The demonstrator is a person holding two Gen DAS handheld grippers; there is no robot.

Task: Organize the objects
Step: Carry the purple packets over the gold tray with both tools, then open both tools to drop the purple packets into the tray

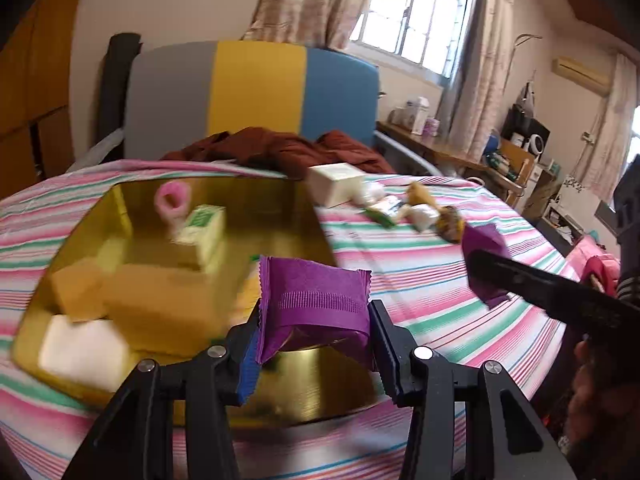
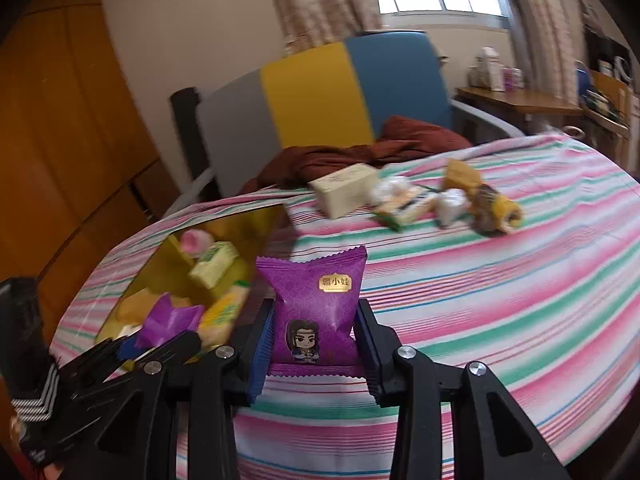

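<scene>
Purple foil fills both claws. In the left wrist view, the left claw point(image 1: 314, 334) at lower centre is clamped on a purple snack packet point(image 1: 316, 300), shown from its seamed back, its blue-padded fingers point(image 1: 249, 364) pressing the packet's two sides. The packet hangs over the near rim of a gold tray point(image 1: 316, 396) that spreads across the centre and left of the frame. Inside the tray lie tan blocks, a white block at lower left, a small green-and-cream carton point(image 1: 202, 226) and a pink ring-shaped item point(image 1: 173, 200) toward the upper middle; motion blur softens them all.

In the right wrist view, the right claw point(image 2: 316, 354) at lower centre grips a second purple packet point(image 2: 318, 308) by its sides, front facing the camera, with a gold label and a cartoon figure printed on it. It is held above the striped bedcover point(image 2: 500, 292), to the right of the gold tray at centre left. At lower left of this frame the left claw appears with its own packet over the tray.

Farther off, upper right of centre on the bedcover, a loose cluster waits: a cream box point(image 2: 346, 188), white-wrapped pieces and yellow-brown wrapped snacks point(image 2: 494, 206). Behind them lies a crumpled rust-brown cloth point(image 2: 360, 156) against a grey, yellow and blue headboard point(image 2: 316, 96).
</scene>
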